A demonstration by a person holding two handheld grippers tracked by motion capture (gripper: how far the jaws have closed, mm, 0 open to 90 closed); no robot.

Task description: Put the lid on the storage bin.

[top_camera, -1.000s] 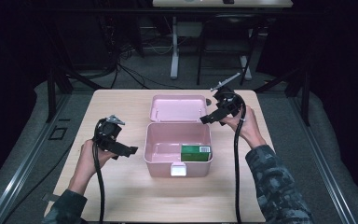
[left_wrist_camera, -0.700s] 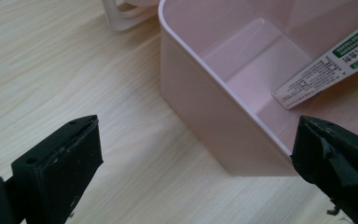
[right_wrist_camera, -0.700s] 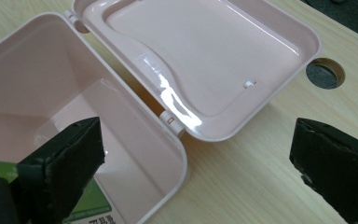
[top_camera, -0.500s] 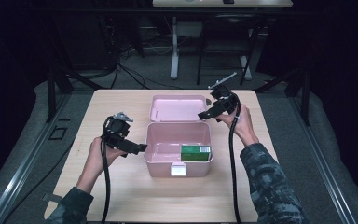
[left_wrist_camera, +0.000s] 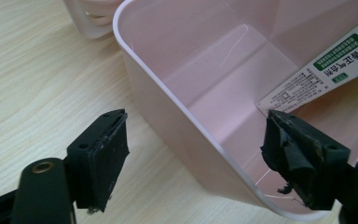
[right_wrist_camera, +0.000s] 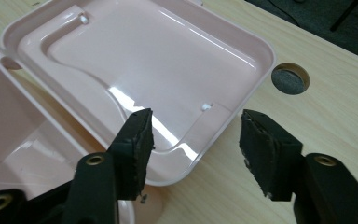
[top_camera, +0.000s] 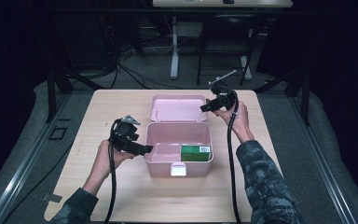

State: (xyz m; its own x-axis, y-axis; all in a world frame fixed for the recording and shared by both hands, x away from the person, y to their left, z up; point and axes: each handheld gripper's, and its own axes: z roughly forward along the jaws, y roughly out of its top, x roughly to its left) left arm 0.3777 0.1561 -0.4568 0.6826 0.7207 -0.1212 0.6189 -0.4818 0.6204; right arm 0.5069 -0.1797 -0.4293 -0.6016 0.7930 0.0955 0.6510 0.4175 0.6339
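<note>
Pink plastic box (top_camera: 179, 156) sits mid-table w/ lid (top_camera: 178, 108) flung back flat on the far side, green carton (top_camera: 196, 152) inside at right. Looks set up for closing. Left gripper (top_camera: 145, 149) straddles the box's left wall, jaws just narrowing, not pinching yet. Right gripper (top_camera: 205, 108) brackets the lid's right corner, jaws also closing, nothing clamped.

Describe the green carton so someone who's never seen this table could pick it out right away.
On the wooden table sits an open pink box, its lid laid flat behind. The green carton lies inside at its right end, the one green, printed thing there.
</note>
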